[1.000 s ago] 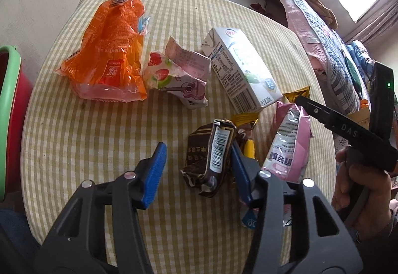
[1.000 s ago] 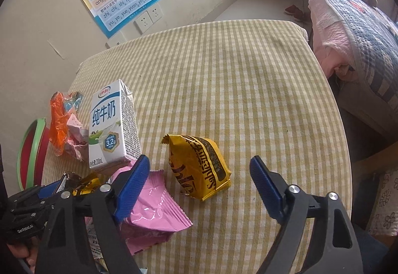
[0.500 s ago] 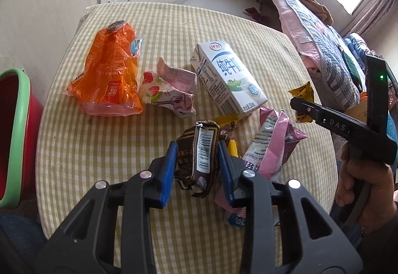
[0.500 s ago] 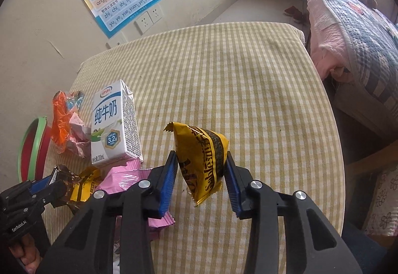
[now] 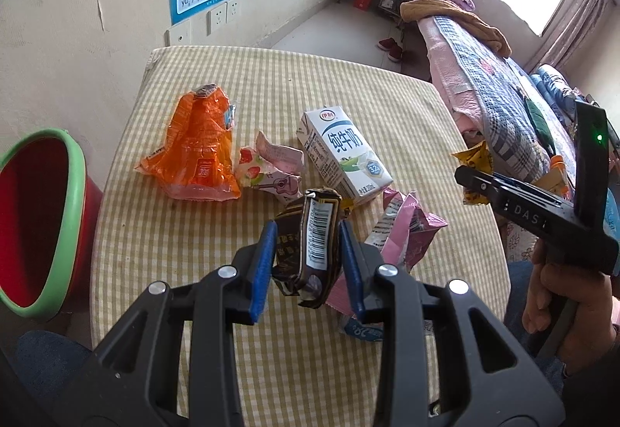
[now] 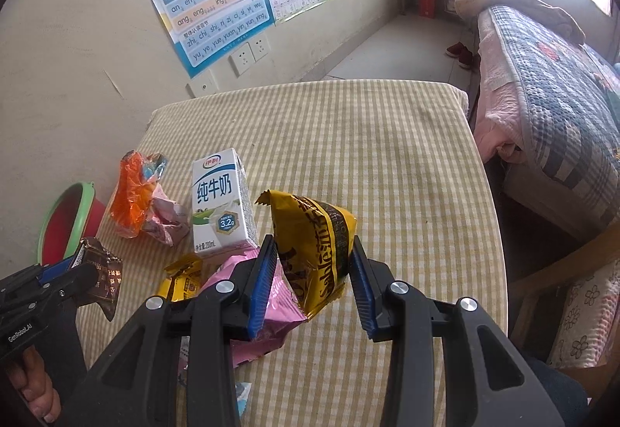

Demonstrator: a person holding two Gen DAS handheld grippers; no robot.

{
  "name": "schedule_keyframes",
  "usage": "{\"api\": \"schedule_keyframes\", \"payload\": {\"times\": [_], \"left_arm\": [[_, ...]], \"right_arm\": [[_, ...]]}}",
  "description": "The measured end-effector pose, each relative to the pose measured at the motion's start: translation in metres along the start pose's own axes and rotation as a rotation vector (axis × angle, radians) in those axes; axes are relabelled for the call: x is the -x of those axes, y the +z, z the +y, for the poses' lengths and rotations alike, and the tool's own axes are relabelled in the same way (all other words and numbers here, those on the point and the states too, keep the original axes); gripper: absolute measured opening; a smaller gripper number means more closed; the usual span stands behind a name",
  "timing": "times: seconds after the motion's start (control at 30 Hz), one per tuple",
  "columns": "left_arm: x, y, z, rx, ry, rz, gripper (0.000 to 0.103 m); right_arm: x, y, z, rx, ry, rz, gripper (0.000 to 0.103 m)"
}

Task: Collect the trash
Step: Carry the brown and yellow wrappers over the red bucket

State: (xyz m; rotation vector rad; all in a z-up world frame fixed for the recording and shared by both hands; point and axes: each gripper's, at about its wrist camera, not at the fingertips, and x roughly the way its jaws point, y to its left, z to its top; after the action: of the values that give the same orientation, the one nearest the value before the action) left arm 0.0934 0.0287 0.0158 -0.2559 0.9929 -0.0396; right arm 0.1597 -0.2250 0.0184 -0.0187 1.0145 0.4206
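Brown wrapper: the brown wrapper (image 5: 308,239) is pinched between the blue pads of the left claw (image 5: 306,264) and looks lifted clear of the counter (image 5: 162,245).
Yellow packet: the yellow packet (image 6: 316,247) is clamped in the right claw (image 6: 312,278), raised above the checked cloth.
Progress: by my reading, early. Two pieces are in hand but nothing appears dropped yet; the red bin (image 5: 29,217) with its green rim shows no trash in the part visible.
Left to do: the orange bag (image 5: 197,152), the strawberry wrapper (image 5: 271,171), the milk carton (image 5: 343,154) and the pink packet (image 5: 403,233) all lie on the counter, bunched from 10 to 2 o'clock around the brown wrapper.
Left wrist view only: the bin's open mouth at 9 o'clock off the counter edge, and the right claw from the side at 3 o'clock.
Right wrist view only: a small yellow wrapper (image 6: 182,278) between carton and pink packet, and the bare far half of the counter at 12 to 2 o'clock.
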Motion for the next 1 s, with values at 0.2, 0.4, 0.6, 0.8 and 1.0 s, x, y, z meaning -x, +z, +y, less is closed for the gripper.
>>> {"api": "schedule_keyframes", "payload": {"times": [0.2,0.4,0.6,0.8,1.0], "left_arm": [[0.019,-0.004,0.010,0.016,0.020,-0.028,0.032],[0.036,-0.006,0.028,0.043,0.048,-0.063,0.032],[0.054,-0.009,0.057,0.086,0.080,-0.091,0.032],[0.070,-0.013,0.091,0.137,0.114,-0.116,0.032],[0.085,-0.015,0.128,0.188,0.149,-0.140,0.032]], "right_arm": [[0.009,-0.004,0.024,0.029,0.021,-0.007,0.037],[0.013,-0.001,0.058,0.081,0.059,-0.015,0.037],[0.009,0.001,0.098,0.140,0.100,-0.012,0.037],[0.002,0.007,0.139,0.198,0.136,-0.004,0.037],[-0.007,0.011,0.185,0.264,0.180,0.006,0.037]]}}
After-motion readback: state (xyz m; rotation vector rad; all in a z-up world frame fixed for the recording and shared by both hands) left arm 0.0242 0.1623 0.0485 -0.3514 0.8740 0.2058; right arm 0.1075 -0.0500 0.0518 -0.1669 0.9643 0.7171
